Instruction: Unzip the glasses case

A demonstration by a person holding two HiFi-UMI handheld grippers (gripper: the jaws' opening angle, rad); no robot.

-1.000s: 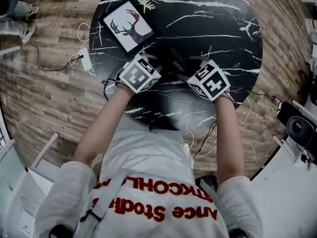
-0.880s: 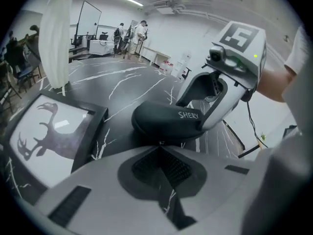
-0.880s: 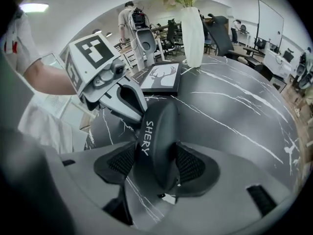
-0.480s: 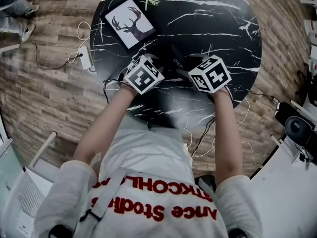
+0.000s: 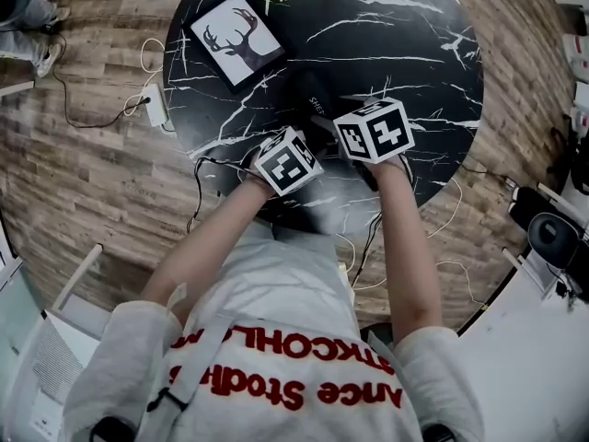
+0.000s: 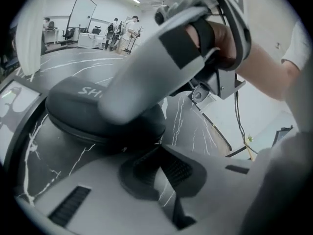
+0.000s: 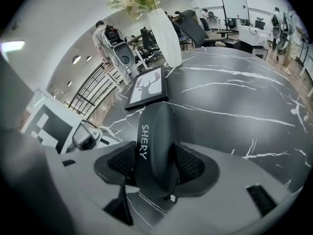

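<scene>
your right gripper [image 7: 157,166] clamps the glasses case [image 7: 155,141] by the table's [image 5: 414,53] near edge: hold it firm. your left gripper [image 6: 159,153], jaws pressed together at the case's end, should pull level along the seam.

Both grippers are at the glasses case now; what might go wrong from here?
1. The left gripper is shut at the seam of the glasses case, but no zipper pull shows between its jaws. It may move off without the slider.
2. The right gripper clamps the case across its middle. Its finger lying across the case could block the zipper's path.
</scene>
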